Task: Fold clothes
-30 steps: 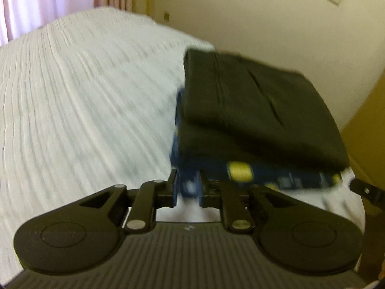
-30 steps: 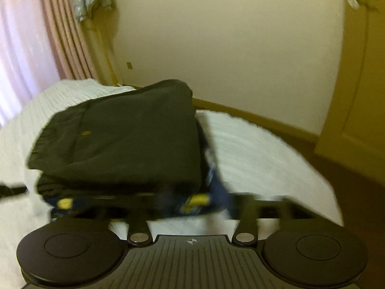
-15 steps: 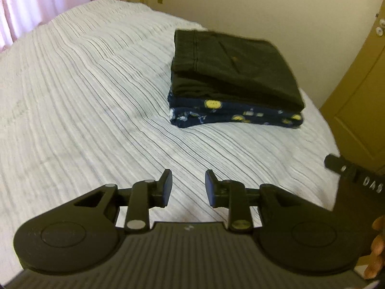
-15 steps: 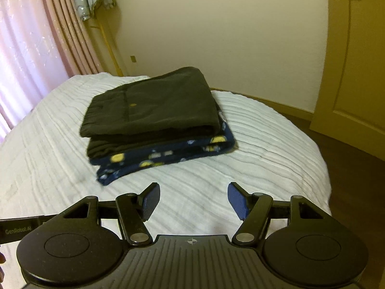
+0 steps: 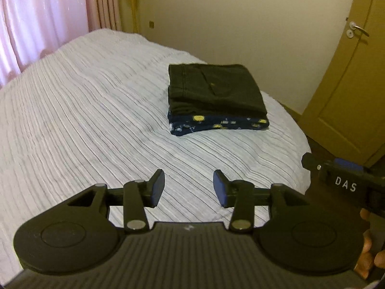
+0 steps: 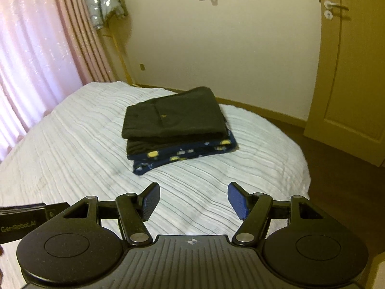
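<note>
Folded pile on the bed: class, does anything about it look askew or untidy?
Only slightly. The dark garment sits squarely folded, but the navy patterned garment beneath sticks out unevenly at the front corner. Otherwise nothing stands out on the bedspread.

Dim, warm yellow cast over both your views; wall (image 6: 252,48) evenly lit, no hard glare. Main light comes through pink curtain (image 6: 28,60), glowing, nearly washed out at left in your left view (image 5: 36,19). Bedspread (image 5: 84,110) brightest surface, slightly blown near window, ridges softly smeared at left edge. Dark folded clothes (image 6: 173,120) lose detail, folds hard to read. Soft shadow under stack. Strong fisheye bending: door (image 6: 349,72) curves, black corners vignette. Overall grainy, mildly soft
</note>
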